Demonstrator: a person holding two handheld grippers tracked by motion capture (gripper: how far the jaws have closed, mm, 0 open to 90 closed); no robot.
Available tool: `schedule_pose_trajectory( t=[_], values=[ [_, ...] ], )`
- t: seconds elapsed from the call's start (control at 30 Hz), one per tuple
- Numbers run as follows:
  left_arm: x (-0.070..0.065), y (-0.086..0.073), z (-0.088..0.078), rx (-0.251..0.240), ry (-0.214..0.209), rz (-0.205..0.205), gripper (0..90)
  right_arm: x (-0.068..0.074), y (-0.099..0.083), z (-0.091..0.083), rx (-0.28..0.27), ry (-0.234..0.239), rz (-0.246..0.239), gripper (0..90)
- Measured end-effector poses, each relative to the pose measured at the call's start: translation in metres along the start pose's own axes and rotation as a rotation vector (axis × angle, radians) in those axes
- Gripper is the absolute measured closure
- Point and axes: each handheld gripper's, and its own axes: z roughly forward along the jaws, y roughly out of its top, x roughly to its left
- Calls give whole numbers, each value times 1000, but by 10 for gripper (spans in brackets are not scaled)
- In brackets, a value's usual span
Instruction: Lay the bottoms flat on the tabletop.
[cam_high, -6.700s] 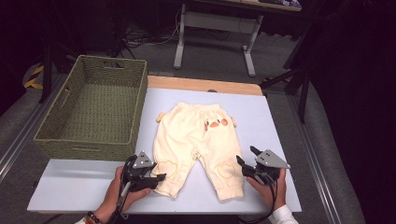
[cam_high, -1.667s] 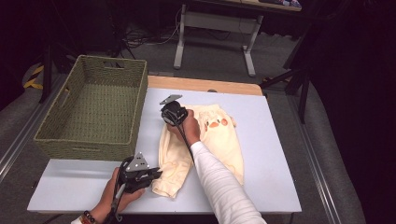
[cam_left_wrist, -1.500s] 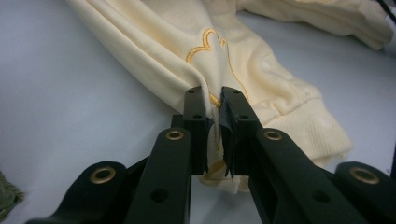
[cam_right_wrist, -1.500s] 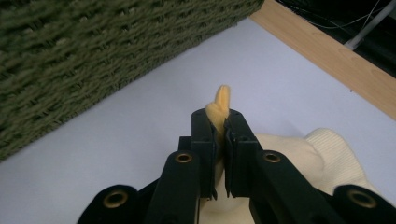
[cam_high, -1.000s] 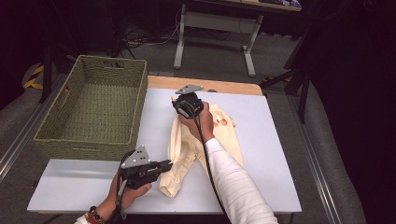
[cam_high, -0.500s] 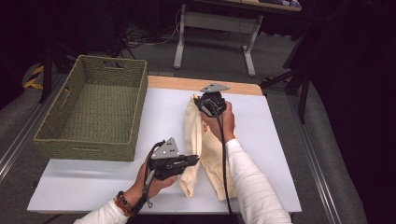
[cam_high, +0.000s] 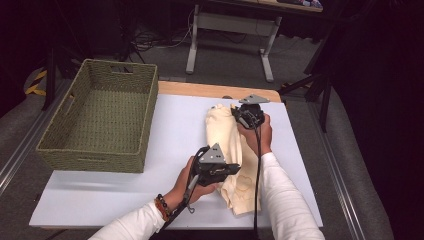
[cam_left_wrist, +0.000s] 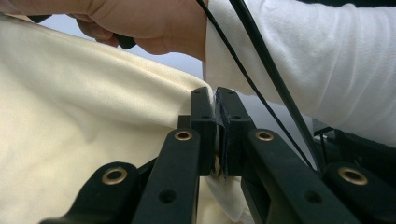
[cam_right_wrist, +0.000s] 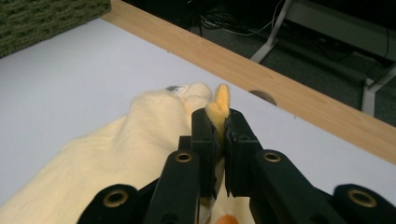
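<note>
Folded lengthwise and shifted rightward, cream trousers (cam_high: 231, 150) are pinched by closed left gripper (cam_high: 231, 169) and right gripper (cam_high: 235, 113).

we see the cream baby trousers (cam_high: 231, 150) folded lengthwise into a narrow strip on the white table's right half, waistband end toward the far wooden edge, leg end near the front, fabric slightly rumpled, a small orange-yellow tab at the far end.
</note>
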Motion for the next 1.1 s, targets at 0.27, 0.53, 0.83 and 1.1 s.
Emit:
schedule_pose_trajectory(
  t=[0.27,0.53,0.83,1.1],
  values=[
    [-7,-1,30,49,54,21,852,-15,-23,3,8,-12,7,841],
    [-3,2,24,21,79,20,710,-20,-43,9,31,-19,18,840],
    [22,-2,-30,19,235,78,513,-21,-55,12,55,-42,27,812],
    [33,-37,-43,159,312,123,369,-19,-74,-13,-21,-31,116,706]
  ],
)
